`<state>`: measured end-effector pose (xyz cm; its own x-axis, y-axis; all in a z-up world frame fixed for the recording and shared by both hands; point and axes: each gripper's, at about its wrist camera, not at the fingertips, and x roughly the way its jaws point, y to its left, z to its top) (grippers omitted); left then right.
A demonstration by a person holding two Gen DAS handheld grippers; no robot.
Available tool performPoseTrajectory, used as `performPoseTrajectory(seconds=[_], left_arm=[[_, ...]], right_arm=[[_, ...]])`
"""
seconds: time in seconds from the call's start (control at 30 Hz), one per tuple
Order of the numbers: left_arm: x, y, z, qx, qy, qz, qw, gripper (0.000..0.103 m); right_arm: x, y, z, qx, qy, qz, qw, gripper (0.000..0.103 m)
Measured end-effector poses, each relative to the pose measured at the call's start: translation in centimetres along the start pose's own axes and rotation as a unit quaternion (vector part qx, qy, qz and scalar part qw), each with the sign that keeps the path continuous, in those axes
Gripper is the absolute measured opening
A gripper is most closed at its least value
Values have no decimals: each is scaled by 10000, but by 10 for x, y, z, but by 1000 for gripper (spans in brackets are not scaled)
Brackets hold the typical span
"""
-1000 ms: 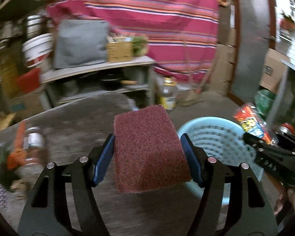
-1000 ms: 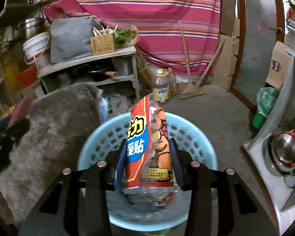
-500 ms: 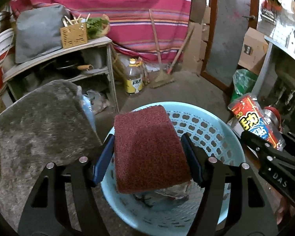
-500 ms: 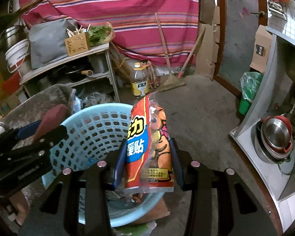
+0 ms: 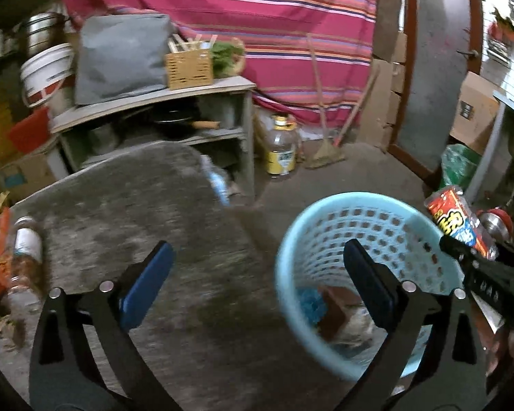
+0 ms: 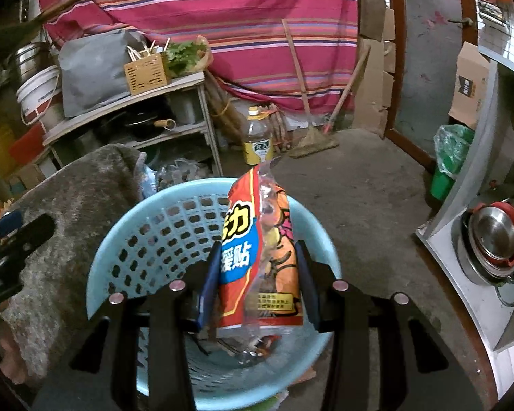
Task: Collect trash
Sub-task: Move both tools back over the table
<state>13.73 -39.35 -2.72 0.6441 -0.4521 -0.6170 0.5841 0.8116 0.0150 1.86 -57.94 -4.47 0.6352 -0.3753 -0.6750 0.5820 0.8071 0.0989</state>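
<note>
Having just been opening, the left tool (image 5: 257, 281) now stands spread and empty; the dark red scouring pad (image 5: 332, 311) it pinched earlier lies in the pale blue perforated plastic basket (image 6: 147, 226), blurred among other scraps; the right tool (image 6: 258, 274) pinches an orange and blue snack wrapper (image 6: 260, 257) above it.

Basket (image 5: 359, 226) sits on the floor at about 3 o'clock of the rug-covered counter (image 5: 137, 212); a bottle (image 5: 25, 250) lies on the counter's 9 o'clock edge, shelf (image 5: 154, 96) behind at 12.
</note>
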Motion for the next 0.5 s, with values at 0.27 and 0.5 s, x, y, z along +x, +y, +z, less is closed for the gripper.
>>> performPoseTrajectory(seconds=[0.27,0.5], left_arm=[[-31,82,-18,-379,-86,673,9970,98],[-51,164,-35,-774,-56,1427,9867,98]], right_arm=[[12,21,3,-60,-130,-87,9999,83],[0,67,9,-264,-335,-250,9988,88]])
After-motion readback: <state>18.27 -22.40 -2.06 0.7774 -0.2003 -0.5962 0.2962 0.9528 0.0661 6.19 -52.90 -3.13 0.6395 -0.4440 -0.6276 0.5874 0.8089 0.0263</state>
